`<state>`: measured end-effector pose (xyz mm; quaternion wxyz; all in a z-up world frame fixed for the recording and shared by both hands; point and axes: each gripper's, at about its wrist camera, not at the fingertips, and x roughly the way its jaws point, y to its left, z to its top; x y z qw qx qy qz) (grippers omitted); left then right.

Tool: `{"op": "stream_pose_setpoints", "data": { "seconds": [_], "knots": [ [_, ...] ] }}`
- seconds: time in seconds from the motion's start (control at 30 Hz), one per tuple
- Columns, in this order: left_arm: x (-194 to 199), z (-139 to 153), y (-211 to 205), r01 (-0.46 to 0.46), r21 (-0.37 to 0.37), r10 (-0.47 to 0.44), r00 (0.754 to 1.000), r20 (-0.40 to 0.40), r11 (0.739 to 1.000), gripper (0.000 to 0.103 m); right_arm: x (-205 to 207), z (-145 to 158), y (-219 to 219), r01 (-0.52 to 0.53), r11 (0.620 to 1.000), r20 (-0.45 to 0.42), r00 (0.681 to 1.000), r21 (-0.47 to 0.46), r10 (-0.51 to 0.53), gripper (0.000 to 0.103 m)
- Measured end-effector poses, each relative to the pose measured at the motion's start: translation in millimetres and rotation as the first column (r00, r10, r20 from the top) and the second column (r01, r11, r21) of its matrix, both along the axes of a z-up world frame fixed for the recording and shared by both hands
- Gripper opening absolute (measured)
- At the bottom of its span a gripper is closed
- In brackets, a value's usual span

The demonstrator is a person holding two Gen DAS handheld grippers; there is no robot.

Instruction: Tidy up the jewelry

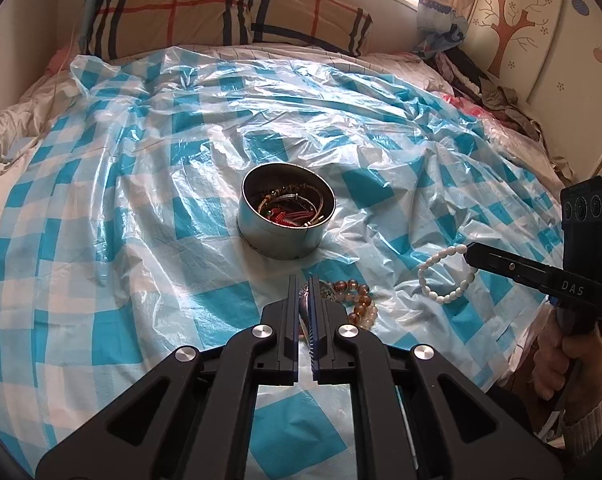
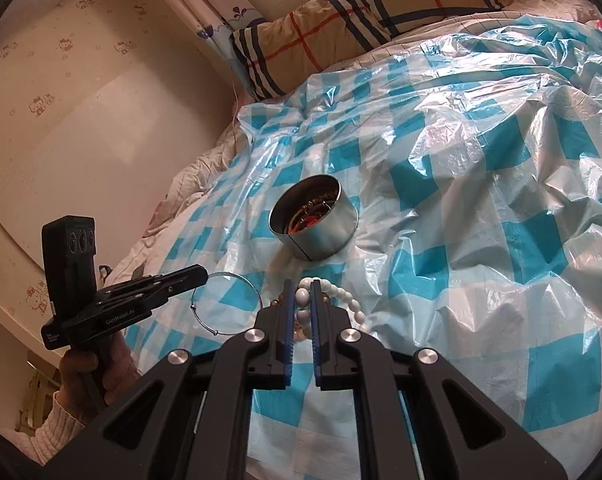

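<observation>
- Setup is a bed with a crinkly blue-and-white checked plastic sheet [image 1: 141, 200] over it, a plaid pillow [image 1: 229, 12] at the far end and a heap of clothes [image 1: 497, 96] along the wall side.
- A round metal tin [image 1: 287, 216] sits upright on the sheet, mouth open to the top, with a tangle of bracelets and something red already inside. Nothing sits between it and the grippers, just wrinkled plastic.
- Right gripper [image 2: 303, 292] has its fingers clamped on a white bead bracelet [image 2: 341, 300]. The loop hangs off toward the right of the tips, stretched into an oval in the left camera [image 1: 447, 276].
- Left gripper [image 1: 301, 292] fingers are nearly together. From the right camera they look pinched on the edge of a thin wire bangle [image 2: 227, 304], whose ring lies flat over the sheet, but the contact point is too small to be sure.
- Brown and clear bead bracelet [image 1: 357, 300] lies on the sheet just past the left fingertips, curled in a loose heap, near the tin's front side.
- White bracelet is close to the tin, on its near right side.
</observation>
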<state>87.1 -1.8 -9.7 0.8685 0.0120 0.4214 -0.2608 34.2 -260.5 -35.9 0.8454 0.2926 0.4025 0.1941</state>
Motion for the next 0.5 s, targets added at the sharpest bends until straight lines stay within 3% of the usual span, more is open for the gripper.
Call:
{"op": "stream_pose_setpoints", "data": {
  "seconds": [0.3, 0.5],
  "knots": [
    [0, 15, 3, -0.047, -0.074, 0.050, 0.998, 0.045, 0.996, 0.004, 4, 18, -3, 0.041, 0.990, 0.082, 0.995, 0.134, -0.053, 0.008],
    [3, 15, 0, -0.071, -0.089, 0.077, 0.995, 0.058, 0.993, 0.004, 7, 20, 0, 0.055, 0.984, 0.117, 0.990, 0.167, -0.075, 0.008]
  ]
}}
